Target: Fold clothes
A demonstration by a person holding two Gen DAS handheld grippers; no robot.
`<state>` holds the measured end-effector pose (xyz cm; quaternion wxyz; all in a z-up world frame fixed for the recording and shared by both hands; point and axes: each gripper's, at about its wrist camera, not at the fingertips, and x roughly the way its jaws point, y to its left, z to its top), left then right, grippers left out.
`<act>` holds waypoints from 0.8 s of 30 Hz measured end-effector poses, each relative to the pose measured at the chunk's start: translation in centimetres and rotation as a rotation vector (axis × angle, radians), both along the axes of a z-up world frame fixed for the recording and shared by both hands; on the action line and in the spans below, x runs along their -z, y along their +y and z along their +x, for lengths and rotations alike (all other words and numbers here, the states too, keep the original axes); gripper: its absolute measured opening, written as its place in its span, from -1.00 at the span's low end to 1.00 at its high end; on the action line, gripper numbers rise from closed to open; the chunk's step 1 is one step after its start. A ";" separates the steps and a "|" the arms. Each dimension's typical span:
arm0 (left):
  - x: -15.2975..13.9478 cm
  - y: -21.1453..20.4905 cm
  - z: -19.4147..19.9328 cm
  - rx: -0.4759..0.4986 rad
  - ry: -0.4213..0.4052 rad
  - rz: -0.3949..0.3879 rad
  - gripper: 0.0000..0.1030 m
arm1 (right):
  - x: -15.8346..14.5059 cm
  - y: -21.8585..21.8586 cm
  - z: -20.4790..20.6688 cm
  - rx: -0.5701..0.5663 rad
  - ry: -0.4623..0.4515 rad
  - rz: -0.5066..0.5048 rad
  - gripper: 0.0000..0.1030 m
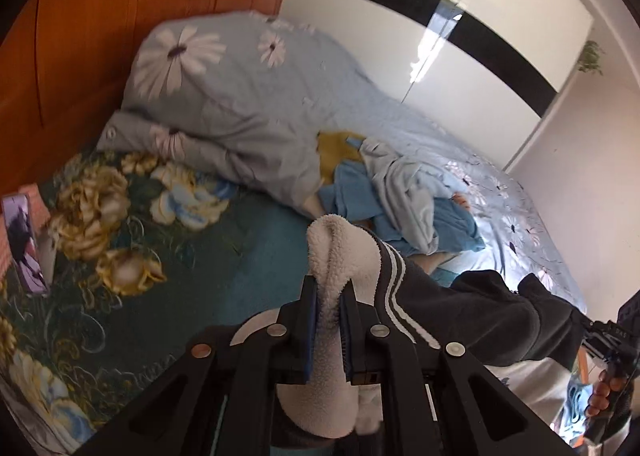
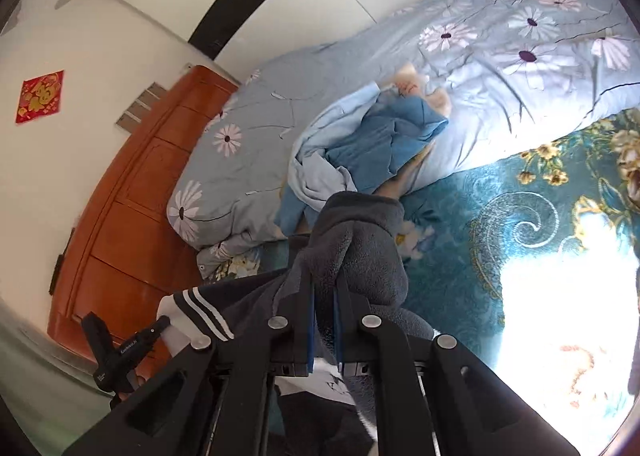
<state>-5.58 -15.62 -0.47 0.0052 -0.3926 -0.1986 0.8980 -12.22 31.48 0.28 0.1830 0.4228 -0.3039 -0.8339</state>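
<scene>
The left gripper is clamped on the jacket, its two blue-padded fingers pressed together on a fold of the white fleecy lining, which bulges up above the tips and hangs down below them. From that fold the dark grey jacket, with two white stripes along its hem, stretches away to the right, held off the bed and reaching toward the right gripper, seen at the far right edge with the person's fingertips wrapped around its handle.

In the right wrist view, the right gripper is shut on the dark grey outer fleece of the jacket, the fingers squeezed close with cloth bunched over and between them. The striped hem runs off to the left, toward the left gripper, which shows as a black handle low at the left. Both grippers are tilted, so the room leans in each view.

Beyond the jacket, a heap of blue clothes lies on the bed against the rumpled pale blue daisy-print quilt. The teal flowered blanket covers the near part of the bed, and an orange wooden headboard stands behind.
</scene>
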 end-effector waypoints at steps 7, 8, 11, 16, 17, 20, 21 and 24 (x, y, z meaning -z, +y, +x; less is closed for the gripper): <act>-2.4 -1.2 -6.3 -0.055 0.089 -0.065 -0.79 | 0.4 -0.3 -6.6 -0.003 0.066 0.022 -0.85; -1.6 -1.1 -7.4 -0.054 0.074 -0.089 -0.79 | 1.4 -0.4 -7.6 0.003 0.047 0.031 -0.85; 2.7 -0.5 -10.8 -0.043 -0.029 -0.148 -0.79 | 6.1 -1.0 -10.6 0.005 -0.074 0.064 -0.85; 11.7 -0.5 -13.7 -0.047 -0.239 -0.124 -0.79 | 14.8 -1.1 -13.1 0.009 -0.310 0.107 -0.85; 12.7 -0.7 -13.9 -0.061 -0.260 -0.115 -0.79 | 15.6 -0.6 -13.2 0.023 -0.324 0.082 -0.85; 14.1 -1.2 -14.7 -0.078 -0.299 -0.093 -0.78 | 16.6 0.1 -13.4 0.030 -0.342 0.060 -0.85; 14.3 -1.2 -14.9 -0.076 -0.312 -0.083 -0.78 | 16.7 0.2 -13.4 0.025 -0.344 0.061 -0.84; 13.7 -0.8 -15.0 -0.066 -0.321 -0.060 -0.72 | 15.6 -0.5 -12.9 -0.028 -0.325 0.114 -0.79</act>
